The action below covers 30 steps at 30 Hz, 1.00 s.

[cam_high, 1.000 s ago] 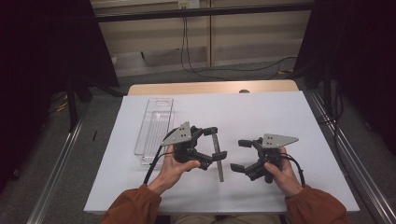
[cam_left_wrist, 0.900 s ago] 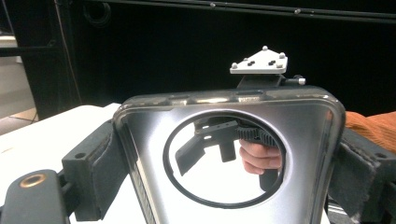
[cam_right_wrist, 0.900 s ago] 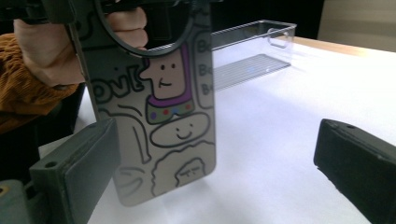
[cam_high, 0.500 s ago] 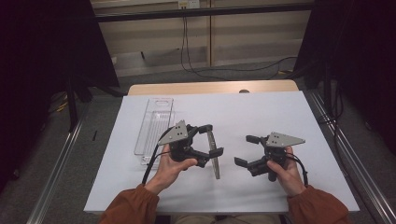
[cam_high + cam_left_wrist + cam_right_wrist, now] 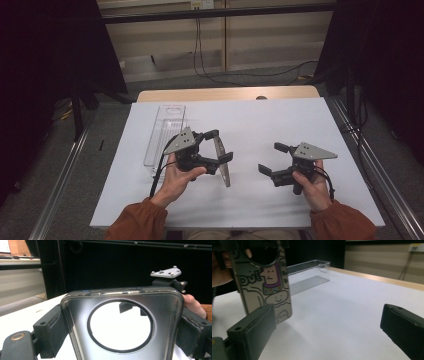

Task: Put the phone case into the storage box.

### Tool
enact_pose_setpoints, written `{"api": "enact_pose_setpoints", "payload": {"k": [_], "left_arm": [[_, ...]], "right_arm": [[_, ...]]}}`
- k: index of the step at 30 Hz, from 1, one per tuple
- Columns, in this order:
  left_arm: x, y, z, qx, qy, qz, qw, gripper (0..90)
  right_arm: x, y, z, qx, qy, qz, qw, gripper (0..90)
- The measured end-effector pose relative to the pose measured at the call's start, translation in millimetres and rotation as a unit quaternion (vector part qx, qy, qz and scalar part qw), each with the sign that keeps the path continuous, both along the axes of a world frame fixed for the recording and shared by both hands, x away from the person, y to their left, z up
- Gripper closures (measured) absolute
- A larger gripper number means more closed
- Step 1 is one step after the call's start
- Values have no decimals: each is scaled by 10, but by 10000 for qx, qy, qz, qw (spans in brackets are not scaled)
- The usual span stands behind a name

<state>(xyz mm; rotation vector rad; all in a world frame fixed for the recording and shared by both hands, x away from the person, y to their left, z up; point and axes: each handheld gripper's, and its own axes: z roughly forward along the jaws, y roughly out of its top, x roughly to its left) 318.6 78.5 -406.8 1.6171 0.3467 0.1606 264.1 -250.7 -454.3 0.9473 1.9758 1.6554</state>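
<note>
Since a second ago the right gripper has drawn back toward the table's right edge, jaws spread and empty. The left gripper stays clamped across the phone case, upright near the middle, long axis front-to-back, beside the clear tray

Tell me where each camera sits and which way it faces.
High view: above the person's side, looking forward and down on the table; forearms, both tongs.
Left gripper view: on the left tongs, facing the clamped phone case.
Right gripper view: on the open right tongs, facing left.
All share the phone case.
</note>
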Motion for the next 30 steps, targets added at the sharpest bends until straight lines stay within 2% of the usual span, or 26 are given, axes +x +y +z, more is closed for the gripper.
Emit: {"api": "enact_pose_setpoints", "payload": {"k": [1, 4, 5, 8, 9, 11, 13, 16, 17, 19, 20, 21, 26, 27, 28, 29, 30], "left_arm": [[-3, 13, 8, 63, -6, 66, 10000, 114], [-4, 25, 11, -37, 19, 137, 9999, 114], [1, 40, 16, 30, 21, 116, 9999, 114], [10, 80, 7, 114, 31, 273, 9996, 114], [12, 86, 2, 104, 62, 333, 9994, 114], [19, 103, 1, 138, 114, 374, 9991, 114], [27, 119, 6, 163, 67, 427, 9989, 114], [18, 129, 20, 180, 47, 480, 9987, 113], [15, 135, 28, 181, 47, 545, 9983, 113], [21, 161, 42, 171, 32, 536, 9984, 113], [21, 164, 47, 123, 8, 684, 9976, 113], [22, 180, 59, 127, 43, 666, 9977, 113], [38, 222, 84, 49, -7, 900, 9959, 113], [47, 245, 95, 115, 12, 815, 9966, 113], [44, 237, 95, 2, 7, 959, 9954, 113], [48, 258, 106, 78, -12, 979, 9952, 113], [51, 256, 110, -34, 49, 985, 9951, 113]], "right_arm": [[-5, -7, 4, -24, 24, -68, 10000, 0], [-41, -37, 6, -15, -60, -222, 9997, 0], [-54, -53, 5, -67, -76, -297, 9995, 0], [-92, -96, -6, -75, -118, -514, 9986, 0], [-107, -116, -8, -105, -178, -596, 9980, 0], [-134, -147, -5, -73, -152, -658, 9977, 0], [-168, -181, -5, -62, -219, -764, 9968, 0], [-203, -223, -22, -280, -220, -918, 9951, 0], [-212, -234, -33, -236, -180, -942, 9951, 0], [-231, -263, -42, -246, -131, -1017, 9944, 0], [-246, -277, -42, -254, -136, -1064, 9939, 0], [-256, -289, -43, -182, -145, -1066, 9940, 0], [-330, -368, -40, -161, -168, -1214, 9923, 0], [-340, -389, -42, -167, -169, -1216, 9923, 0], [-351, -405, -42, -149, -122, -1239, 9921, 0], [-362, -416, -44, -138, -111, -1278, 9916, 0], [-375, -429, -46, -143, -132, -1295, 9914, 0]]}}
